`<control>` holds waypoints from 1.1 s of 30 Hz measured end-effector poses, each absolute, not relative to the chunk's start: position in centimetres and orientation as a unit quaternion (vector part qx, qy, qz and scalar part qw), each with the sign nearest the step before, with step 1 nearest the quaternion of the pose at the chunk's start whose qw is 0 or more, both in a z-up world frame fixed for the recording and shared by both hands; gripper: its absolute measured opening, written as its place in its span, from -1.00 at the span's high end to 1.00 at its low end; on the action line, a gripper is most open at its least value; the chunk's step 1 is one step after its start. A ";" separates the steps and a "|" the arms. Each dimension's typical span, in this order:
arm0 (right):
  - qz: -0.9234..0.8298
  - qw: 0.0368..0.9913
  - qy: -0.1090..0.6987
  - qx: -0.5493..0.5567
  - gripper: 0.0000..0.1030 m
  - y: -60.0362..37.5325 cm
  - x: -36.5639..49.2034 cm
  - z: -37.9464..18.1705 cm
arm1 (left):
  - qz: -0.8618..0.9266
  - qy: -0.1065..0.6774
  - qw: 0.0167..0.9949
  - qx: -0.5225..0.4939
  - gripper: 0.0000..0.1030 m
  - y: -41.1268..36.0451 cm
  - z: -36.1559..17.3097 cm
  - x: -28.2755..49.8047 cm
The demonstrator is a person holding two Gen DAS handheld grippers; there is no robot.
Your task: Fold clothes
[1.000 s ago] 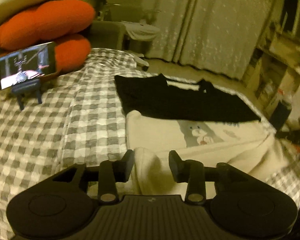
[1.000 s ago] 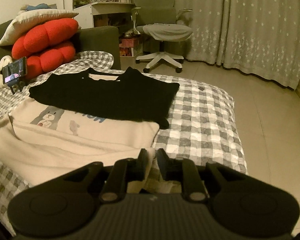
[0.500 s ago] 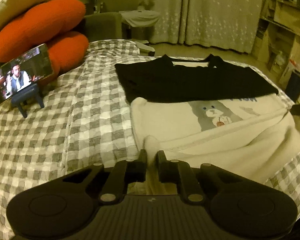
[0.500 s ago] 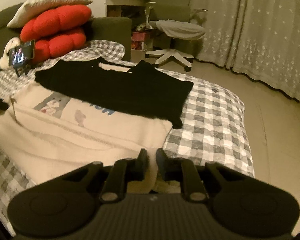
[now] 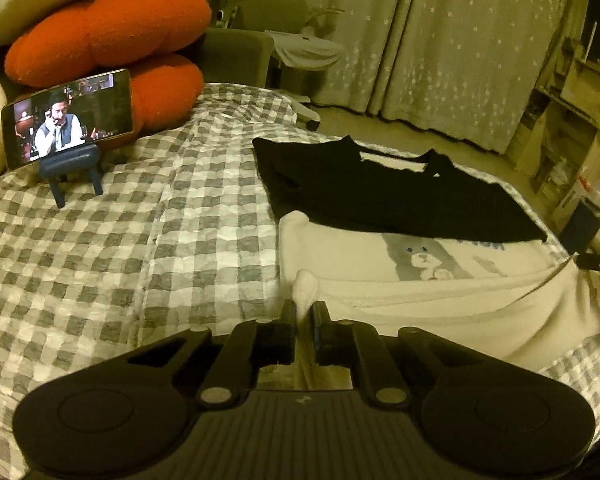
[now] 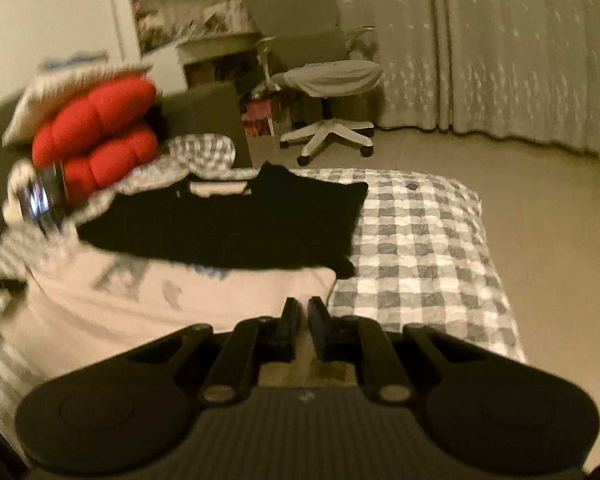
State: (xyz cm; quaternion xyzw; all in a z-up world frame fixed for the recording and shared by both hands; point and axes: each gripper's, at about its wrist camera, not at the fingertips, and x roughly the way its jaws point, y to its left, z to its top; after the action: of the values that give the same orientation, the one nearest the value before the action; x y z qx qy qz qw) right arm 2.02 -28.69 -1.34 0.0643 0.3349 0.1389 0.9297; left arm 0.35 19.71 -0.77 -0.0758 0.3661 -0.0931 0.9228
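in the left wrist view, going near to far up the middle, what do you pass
left gripper pinching the cream garment → bear print → black shirt → floor → starred curtain

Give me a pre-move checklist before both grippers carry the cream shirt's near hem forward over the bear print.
1. Left gripper shut on cream shirt: ok, a tuft of fabric sticks up between the fingers.
2. Right gripper shut on the same shirt: ok, though the view is blurred.
3. Hem taut between the two grippers: cannot tell.
4. Black shirt overlaps the cream shirt's far edge: not ok, it may get caught in the fold.
5. Phone on stand clear of the path: ok, it stands off to the left.
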 end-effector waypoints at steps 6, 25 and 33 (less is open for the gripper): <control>0.134 0.925 0.344 0.091 0.83 -29.5 2.0 -1.6 | -0.093 0.365 0.920 -0.107 0.84 20.6 -0.7 0.4; 0.144 0.915 0.376 0.016 0.21 -27.2 2.3 -2.8 | -0.105 0.370 0.920 -0.078 0.50 19.5 -1.1 0.7; 0.138 0.919 0.368 -0.011 0.77 -26.7 2.3 -2.9 | -0.111 0.368 0.923 -0.008 0.73 17.3 -1.5 0.4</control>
State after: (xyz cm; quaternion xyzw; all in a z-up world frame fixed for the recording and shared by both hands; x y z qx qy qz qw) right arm 2.28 -26.67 -2.87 -0.0110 0.3682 0.1385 0.9193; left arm 0.40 17.33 -1.45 -0.0084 0.3684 -0.1112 0.9230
